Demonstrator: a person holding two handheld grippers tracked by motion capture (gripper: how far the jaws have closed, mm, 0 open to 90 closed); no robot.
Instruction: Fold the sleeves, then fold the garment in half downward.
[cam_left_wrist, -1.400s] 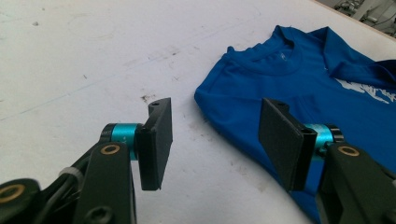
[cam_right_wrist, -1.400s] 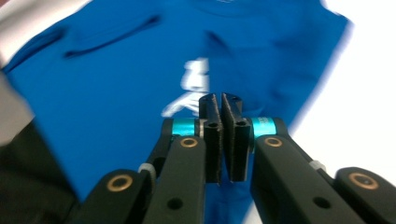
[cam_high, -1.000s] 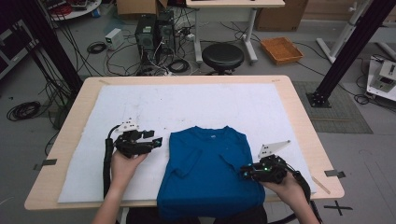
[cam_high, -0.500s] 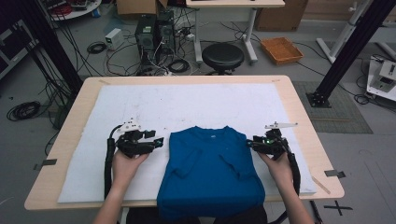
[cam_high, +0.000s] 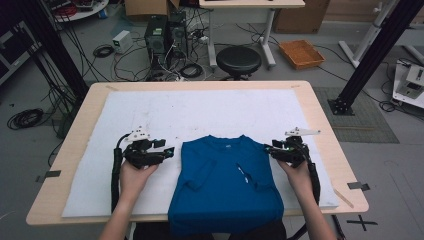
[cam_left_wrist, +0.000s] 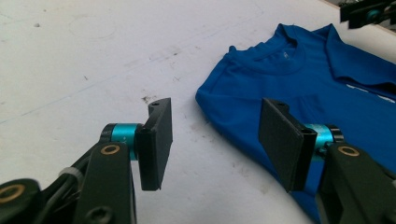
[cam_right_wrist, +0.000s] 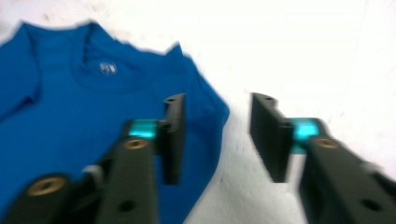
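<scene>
The right tongs (cam_high: 272, 148) have swung up to the blue T-shirt (cam_high: 225, 185)'s shoulder, mirroring the left tongs (cam_high: 167, 150), both sets apart and empty, seemingly ready for a paired fold.

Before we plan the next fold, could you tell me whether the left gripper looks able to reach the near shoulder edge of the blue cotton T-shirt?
Probably yes: the left gripper has open jaws straddling the blue cotton T-shirt edge, with nothing between.

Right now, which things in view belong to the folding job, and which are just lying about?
In the job:
blue T-shirt, sleeves folded in
left gripper, open beside its shoulder
right gripper, open at the other shoulder
white mat

Lying about:
black stool
orange tray
computer tower
</scene>
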